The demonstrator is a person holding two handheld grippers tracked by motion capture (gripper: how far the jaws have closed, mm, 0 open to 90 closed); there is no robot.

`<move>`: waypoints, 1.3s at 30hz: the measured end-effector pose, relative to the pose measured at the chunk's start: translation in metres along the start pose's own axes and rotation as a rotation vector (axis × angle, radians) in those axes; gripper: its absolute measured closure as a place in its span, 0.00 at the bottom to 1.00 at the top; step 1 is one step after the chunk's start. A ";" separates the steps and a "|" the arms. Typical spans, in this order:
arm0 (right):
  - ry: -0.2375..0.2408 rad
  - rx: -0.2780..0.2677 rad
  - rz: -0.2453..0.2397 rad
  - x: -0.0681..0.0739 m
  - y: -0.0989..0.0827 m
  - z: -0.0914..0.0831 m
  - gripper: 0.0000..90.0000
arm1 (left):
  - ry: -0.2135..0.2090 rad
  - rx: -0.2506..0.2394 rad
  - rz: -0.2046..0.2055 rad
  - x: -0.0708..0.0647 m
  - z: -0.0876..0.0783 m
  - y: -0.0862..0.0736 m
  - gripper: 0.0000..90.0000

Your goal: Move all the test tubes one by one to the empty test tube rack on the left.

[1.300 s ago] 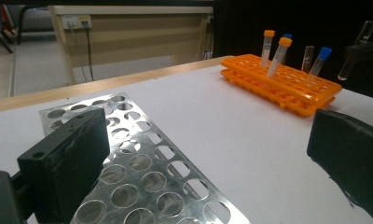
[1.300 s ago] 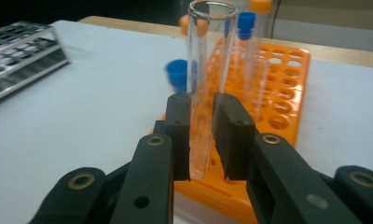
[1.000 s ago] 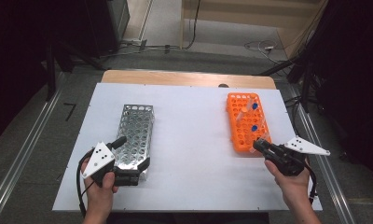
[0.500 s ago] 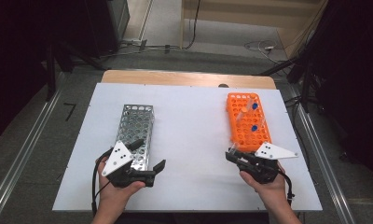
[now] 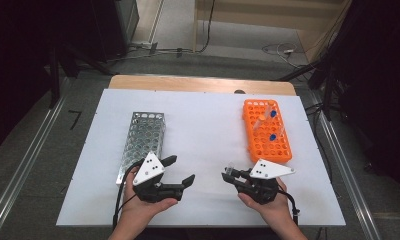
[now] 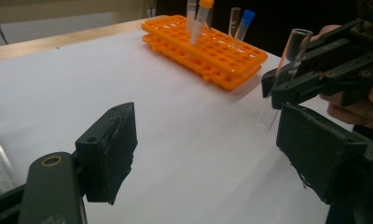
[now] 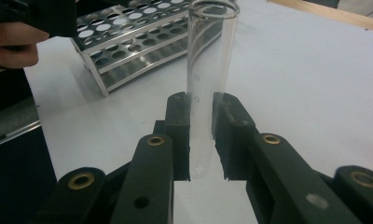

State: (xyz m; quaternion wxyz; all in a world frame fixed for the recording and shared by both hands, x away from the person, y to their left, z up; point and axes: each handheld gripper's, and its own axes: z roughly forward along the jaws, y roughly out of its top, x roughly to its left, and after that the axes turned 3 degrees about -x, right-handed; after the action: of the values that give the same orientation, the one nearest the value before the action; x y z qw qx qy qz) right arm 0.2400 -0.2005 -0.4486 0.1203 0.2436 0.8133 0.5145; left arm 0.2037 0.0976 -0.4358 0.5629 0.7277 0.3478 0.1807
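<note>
The right gripper is clamped on a clear, uncapped glass test tube, its pads pressing the tube's lower part; the tube stands upright between them, open mouth up, with nothing visible inside. In the high view this gripper sits near the table's front edge, at about five o'clock from the table's centre, tips pointing toward nine o'clock.

The left gripper has its jaws apart with nothing between them; they have just been closing somewhat. In the high view it lies at about seven o'clock from centre, tips aimed toward three o'clock at the held tube.

At twelve o'clock from the left gripper stands the perforated silver metal tube rack; every hole that can be seen is unfilled. At one o'clock from the right gripper sits the orange plastic tube rack, which holds a few upright tubes, two with blue caps and one with an orange cap. Both racks rest on the white table top.
</note>
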 end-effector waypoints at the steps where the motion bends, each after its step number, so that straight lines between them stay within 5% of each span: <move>1: 0.004 0.001 -0.003 0.002 0.000 0.002 0.82 | -0.011 0.005 0.003 -0.001 0.001 0.001 0.24; 12: 0.044 0.028 -0.049 0.019 0.001 0.017 0.82 | -0.113 0.014 0.010 -0.015 0.015 0.005 0.42; 25: 0.074 0.060 -0.096 0.036 0.003 0.030 0.82 | -0.171 0.027 0.035 -0.027 0.025 0.003 0.65; 32: 0.083 0.068 -0.102 0.040 0.003 0.032 0.82 | -0.185 0.036 0.043 -0.029 0.026 0.003 0.82; 39: 0.085 0.072 -0.101 0.040 0.003 0.033 0.82 | -0.166 0.048 0.059 -0.030 0.027 0.003 0.84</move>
State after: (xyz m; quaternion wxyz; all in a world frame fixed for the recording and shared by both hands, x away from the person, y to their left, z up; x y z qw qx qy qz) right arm 0.2216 -0.1528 -0.4582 0.1027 0.1846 0.8469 0.4880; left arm 0.2014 0.0576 -0.4369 0.5667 0.7633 0.2826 0.1279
